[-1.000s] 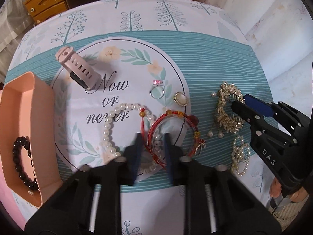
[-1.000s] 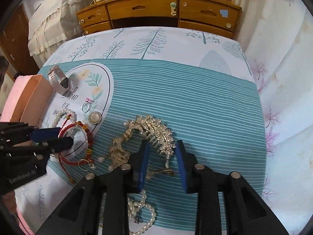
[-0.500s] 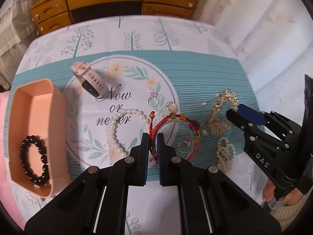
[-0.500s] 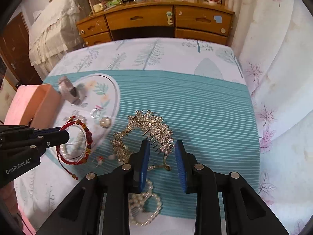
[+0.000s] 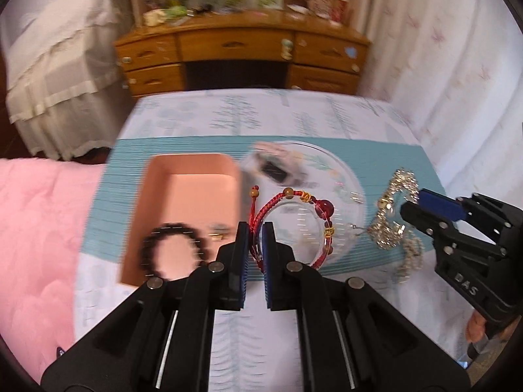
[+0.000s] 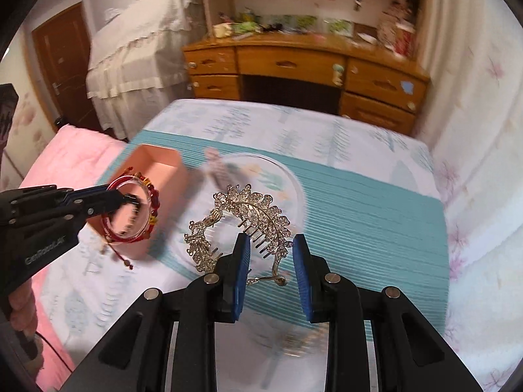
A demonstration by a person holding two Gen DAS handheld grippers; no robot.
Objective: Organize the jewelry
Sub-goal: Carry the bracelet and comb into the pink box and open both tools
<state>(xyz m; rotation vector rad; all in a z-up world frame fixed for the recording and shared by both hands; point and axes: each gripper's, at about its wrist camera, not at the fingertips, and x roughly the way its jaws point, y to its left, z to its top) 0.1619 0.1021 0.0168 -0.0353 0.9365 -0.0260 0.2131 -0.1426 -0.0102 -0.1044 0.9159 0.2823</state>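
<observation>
Bed's cluttered; left gripper [image 5: 254, 238] is pinching the bracelet [image 5: 295, 225], carrying it trayward [image 5: 193, 166]. Right gripper [image 6: 270, 261] is hanging open, empty. I'd release low.

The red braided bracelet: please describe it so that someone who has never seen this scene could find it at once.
Look at the pink tray on the left of the teal striped cloth. Just to its right, the left gripper is shut on the red braided bracelet, lifted off the cloth. Unlike the black bead bracelet in the tray and the golden hair comb, it is red cord with gold and red beads.
</observation>
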